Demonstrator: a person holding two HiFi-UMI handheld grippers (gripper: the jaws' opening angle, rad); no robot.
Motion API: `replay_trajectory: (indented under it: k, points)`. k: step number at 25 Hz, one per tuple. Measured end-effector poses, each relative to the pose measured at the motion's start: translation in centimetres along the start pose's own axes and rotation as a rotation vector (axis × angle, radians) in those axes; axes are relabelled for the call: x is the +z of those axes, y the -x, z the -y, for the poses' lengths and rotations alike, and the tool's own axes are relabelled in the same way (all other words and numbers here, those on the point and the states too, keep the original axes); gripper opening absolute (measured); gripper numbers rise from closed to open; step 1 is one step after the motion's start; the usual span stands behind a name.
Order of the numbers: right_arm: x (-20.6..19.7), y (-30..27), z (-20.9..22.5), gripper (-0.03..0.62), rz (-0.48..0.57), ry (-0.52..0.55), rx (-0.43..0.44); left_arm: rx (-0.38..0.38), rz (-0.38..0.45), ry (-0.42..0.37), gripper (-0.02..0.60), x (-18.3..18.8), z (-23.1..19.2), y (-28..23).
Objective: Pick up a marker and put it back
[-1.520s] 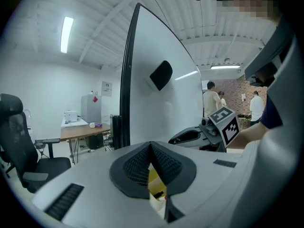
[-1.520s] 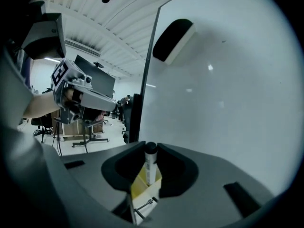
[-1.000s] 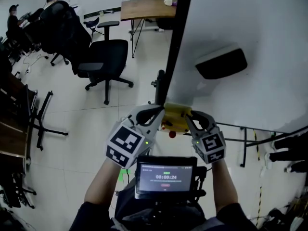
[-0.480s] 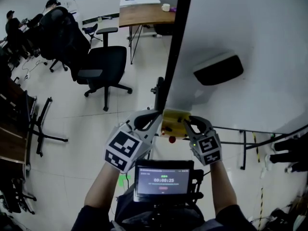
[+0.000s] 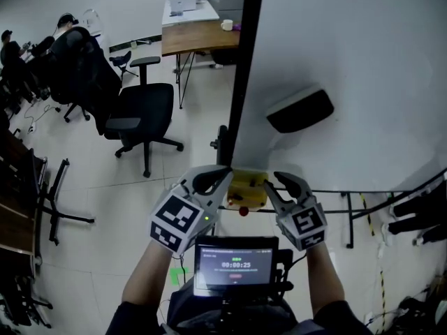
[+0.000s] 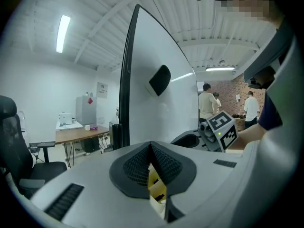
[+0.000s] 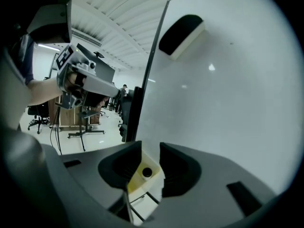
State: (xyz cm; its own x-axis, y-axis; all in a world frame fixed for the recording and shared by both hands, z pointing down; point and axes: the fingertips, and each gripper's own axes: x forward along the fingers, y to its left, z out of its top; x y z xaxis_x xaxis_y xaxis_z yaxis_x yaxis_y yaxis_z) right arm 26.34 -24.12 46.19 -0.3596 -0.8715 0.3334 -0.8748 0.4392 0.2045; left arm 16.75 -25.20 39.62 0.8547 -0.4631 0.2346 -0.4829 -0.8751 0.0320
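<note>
marker (image 7: 146, 172) sits in the yellow holder (image 5: 246, 187), whiteboard (image 5: 363, 61) just behind the holder, looks put back: right tool (image 7: 150, 151) has just been opening, now half-wide around it, not gripping, while left tool (image 6: 151, 145) is pinched shut beside the holder, probably steadying it

The left forearm (image 5: 148, 276) and right forearm (image 5: 323, 274) reach forward side by side, both tools tilted slightly below level. The left claw (image 5: 225, 177) has its jaws closed, tips meeting. The right claw (image 5: 269, 187) angles in towards it; its jaws have just been opening and stand apart, pads pressing on nothing.
</note>
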Motion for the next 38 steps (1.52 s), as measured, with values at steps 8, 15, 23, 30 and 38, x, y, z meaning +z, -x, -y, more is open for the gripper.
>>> replay_trajectory:
  k: [8,15,23,30,38]
  points:
    - [9.5,5.7,-0.9,0.14,0.253,-0.079,0.052,-0.033,0.079,-0.04,0.0,3.1,1.2,1.1]
    - [10.1,8.5,-3.5,0.008,0.266,-0.101,0.061,-0.061,0.103,-0.024,0.0,2.2,2.2,3.3]
    - [9.7,10.2,-6.9,0.009,0.245,-0.111,-0.001,-0.118,0.137,-0.006,0.0,1.7,3.0,6.3]
    - [8.1,13.7,-7.0,0.009,0.23,-0.114,-0.065,-0.163,0.128,-0.001,0.0,0.6,6.0,5.1]
    - [6.7,21.6,-5.5,0.009,0.299,-0.149,-0.065,-0.1,0.138,0.003,0.0,1.5,13.5,5.2]
